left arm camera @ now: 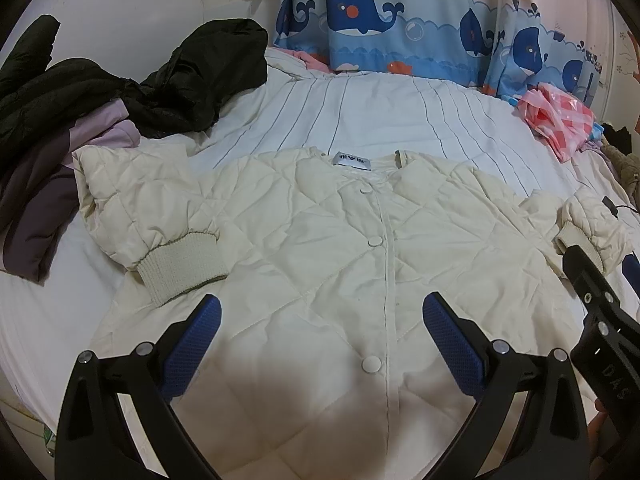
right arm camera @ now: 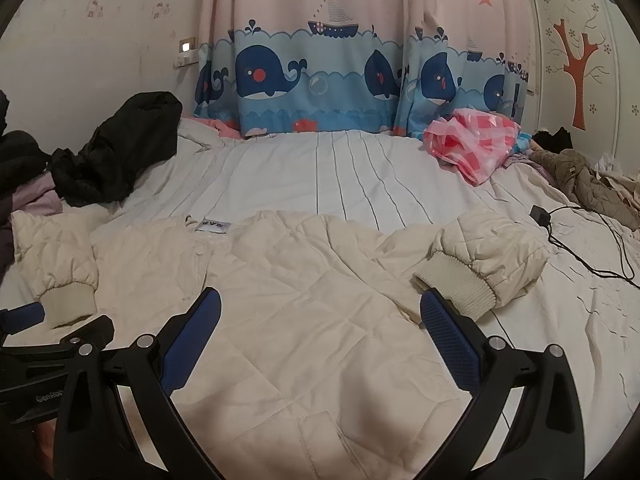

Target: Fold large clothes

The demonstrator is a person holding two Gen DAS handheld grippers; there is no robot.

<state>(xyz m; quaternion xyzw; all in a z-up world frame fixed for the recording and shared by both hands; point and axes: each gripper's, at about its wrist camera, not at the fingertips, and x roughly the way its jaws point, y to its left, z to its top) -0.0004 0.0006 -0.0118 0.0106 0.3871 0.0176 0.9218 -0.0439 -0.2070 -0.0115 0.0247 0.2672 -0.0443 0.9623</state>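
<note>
A cream quilted jacket (left arm camera: 320, 248) lies face up on the bed, snapped shut, collar label toward the curtain. Its left sleeve is folded inward, ribbed cuff (left arm camera: 184, 264) resting on the chest. The other sleeve is bent back too, and its cuff (right arm camera: 460, 284) lies at the jacket's right edge. My left gripper (left arm camera: 320, 320) hovers open over the lower front, nothing between its blue pads. My right gripper (right arm camera: 320, 316) hangs open over the jacket's (right arm camera: 304, 312) right half, its right fingertip (right arm camera: 436, 312) just in front of that cuff. Each gripper shows at the edge of the other's view.
A pile of black and purple clothes (left arm camera: 80, 112) sits at the bed's far left. A pink checked plastic bag (right arm camera: 472, 140) and olive garments (right arm camera: 588, 184) lie far right. A black charger with its cable (right arm camera: 540, 214) trails across the striped sheet (right arm camera: 340, 176). A whale curtain (right arm camera: 320, 76) hangs behind.
</note>
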